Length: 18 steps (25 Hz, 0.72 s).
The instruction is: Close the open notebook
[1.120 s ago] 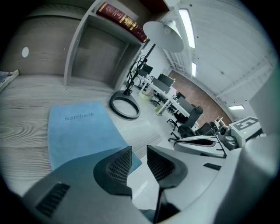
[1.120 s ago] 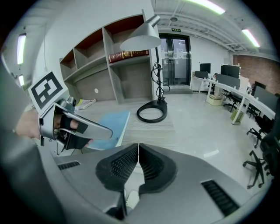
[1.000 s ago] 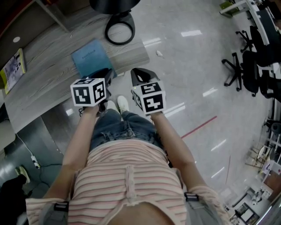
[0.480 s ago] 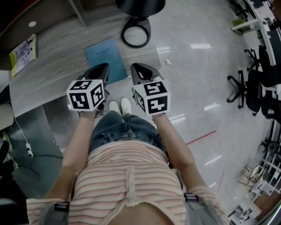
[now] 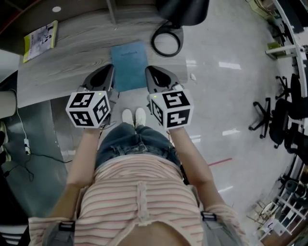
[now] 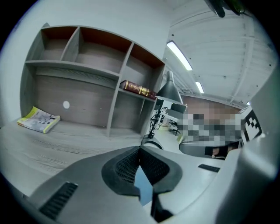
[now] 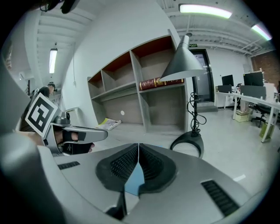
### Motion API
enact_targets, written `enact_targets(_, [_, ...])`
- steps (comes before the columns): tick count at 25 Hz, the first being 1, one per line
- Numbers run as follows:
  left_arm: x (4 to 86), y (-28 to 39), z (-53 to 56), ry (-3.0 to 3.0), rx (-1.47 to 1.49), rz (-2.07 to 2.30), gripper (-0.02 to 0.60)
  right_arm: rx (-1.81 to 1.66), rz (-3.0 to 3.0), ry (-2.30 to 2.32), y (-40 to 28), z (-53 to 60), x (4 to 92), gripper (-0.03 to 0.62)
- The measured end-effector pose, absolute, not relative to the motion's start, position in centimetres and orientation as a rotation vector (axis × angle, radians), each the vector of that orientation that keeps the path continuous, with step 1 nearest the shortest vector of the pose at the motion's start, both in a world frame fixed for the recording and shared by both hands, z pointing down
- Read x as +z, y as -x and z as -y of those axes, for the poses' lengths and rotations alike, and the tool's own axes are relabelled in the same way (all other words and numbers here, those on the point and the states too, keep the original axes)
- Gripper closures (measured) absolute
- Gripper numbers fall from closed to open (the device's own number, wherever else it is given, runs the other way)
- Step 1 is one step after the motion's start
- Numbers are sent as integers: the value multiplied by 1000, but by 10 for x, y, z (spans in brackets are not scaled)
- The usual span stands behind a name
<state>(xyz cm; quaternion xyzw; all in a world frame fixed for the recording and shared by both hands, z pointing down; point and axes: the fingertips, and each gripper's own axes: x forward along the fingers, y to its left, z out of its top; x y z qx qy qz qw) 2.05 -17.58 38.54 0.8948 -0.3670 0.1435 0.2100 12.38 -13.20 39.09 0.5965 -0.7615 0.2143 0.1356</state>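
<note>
- The blue notebook (image 5: pixel 129 65) is seen closed, lying flat with its cover up near the front right corner of the grey wood bench (image 5: pixel 67 67), its near edge at the bench's front edge.
- The left tongs (image 5: pixel 109 72) are held just left of the notebook and the right tongs (image 5: pixel 150 72) just right of it, so that the notebook lies between the two; neither is shown touching it.
- The left tongs are pressed together, ribbed pad against ribbed pad, with nothing pinched.
- The right tongs are likewise pressed together and empty.
- A sliver of blue is seen under the pads in each gripper view; it is probably the notebook's cover lying beyond, though this cannot be confirmed from so narrow a gap.
- The ring-shaped base (image 5: pixel 167 41) of a desk lamp is set near the notebook's far right corner, by the bench's right edge, with the dark lamp shade (image 5: pixel 183 9) above it.
- A yellow booklet (image 5: pixel 40 34) is left flat towards the back left of the bench, well apart from the notebook.
- A shelf unit (image 6: pixel 87 74) is seen along the bench's back edge, with a red-brown book (image 6: pixel 138 89) lying in one compartment.
- The person's white shoes (image 5: pixel 134 115) are pictured on the glossy floor below the bench's front edge.
</note>
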Motion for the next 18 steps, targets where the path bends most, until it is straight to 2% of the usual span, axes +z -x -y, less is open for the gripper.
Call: enact_targets(18, [343, 48, 174, -2536, 261, 1266, 571, 434, 2419, -1634, -86, 142, 351, 577])
